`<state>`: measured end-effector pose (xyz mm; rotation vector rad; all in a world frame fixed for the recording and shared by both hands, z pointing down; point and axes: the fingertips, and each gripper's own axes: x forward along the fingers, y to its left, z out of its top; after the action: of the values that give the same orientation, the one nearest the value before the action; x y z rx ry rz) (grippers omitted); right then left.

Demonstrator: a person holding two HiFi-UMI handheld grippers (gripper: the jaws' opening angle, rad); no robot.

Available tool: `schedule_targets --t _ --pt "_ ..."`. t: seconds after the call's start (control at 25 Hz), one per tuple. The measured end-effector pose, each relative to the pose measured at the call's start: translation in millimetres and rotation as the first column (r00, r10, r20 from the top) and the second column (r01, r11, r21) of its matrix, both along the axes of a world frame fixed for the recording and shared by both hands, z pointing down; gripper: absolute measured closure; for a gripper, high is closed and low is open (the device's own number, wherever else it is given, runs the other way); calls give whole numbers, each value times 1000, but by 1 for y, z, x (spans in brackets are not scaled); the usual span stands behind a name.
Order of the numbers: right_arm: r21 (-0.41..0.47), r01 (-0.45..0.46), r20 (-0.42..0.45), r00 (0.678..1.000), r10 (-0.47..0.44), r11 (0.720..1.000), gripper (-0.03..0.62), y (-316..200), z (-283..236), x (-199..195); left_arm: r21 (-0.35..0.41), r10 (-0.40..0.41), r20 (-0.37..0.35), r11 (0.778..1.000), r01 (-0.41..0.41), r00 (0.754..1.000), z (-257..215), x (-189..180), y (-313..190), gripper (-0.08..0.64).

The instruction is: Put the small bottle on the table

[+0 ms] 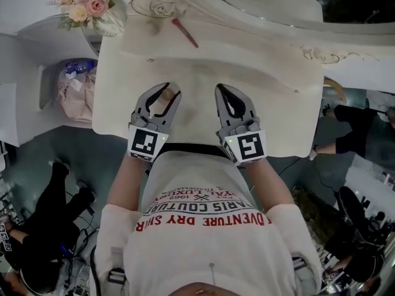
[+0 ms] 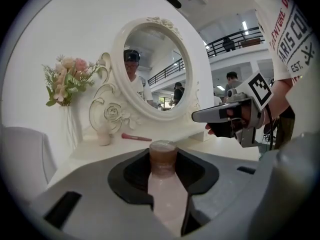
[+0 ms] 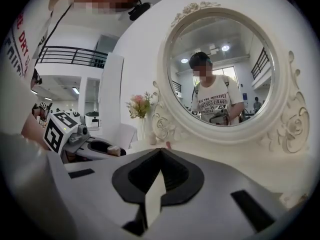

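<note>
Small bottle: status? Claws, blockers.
Left claw shut on small pale pink brown-capped bottle, over cream dressing table. Right claw shut, empty. Nothing beneath; red makeup brush far back.

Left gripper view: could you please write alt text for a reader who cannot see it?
The left gripper holds a small pale-pink bottle with a brownish cap between its fingers. Beyond stands a white dressing table with an oval mirror, pink flowers and a red brush; the right gripper hovers at the right.

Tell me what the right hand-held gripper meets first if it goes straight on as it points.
The right hand-held gripper would probably meet the mirror frame first; depth is unclear.
</note>
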<state>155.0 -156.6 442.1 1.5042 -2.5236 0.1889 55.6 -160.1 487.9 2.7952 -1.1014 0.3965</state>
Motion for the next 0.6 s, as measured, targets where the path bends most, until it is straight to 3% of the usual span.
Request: schedule_targets --t 0.24,0.6 --pt "-34 61 8 998 -61 998 592 -16 33 2 -10 -30 60 999 31 998 41 8 -10 419" --pt "-75 95 4 995 -95 993 592 -34 56 6 -38 -43 21 998 44 999 58 12 -28 419"
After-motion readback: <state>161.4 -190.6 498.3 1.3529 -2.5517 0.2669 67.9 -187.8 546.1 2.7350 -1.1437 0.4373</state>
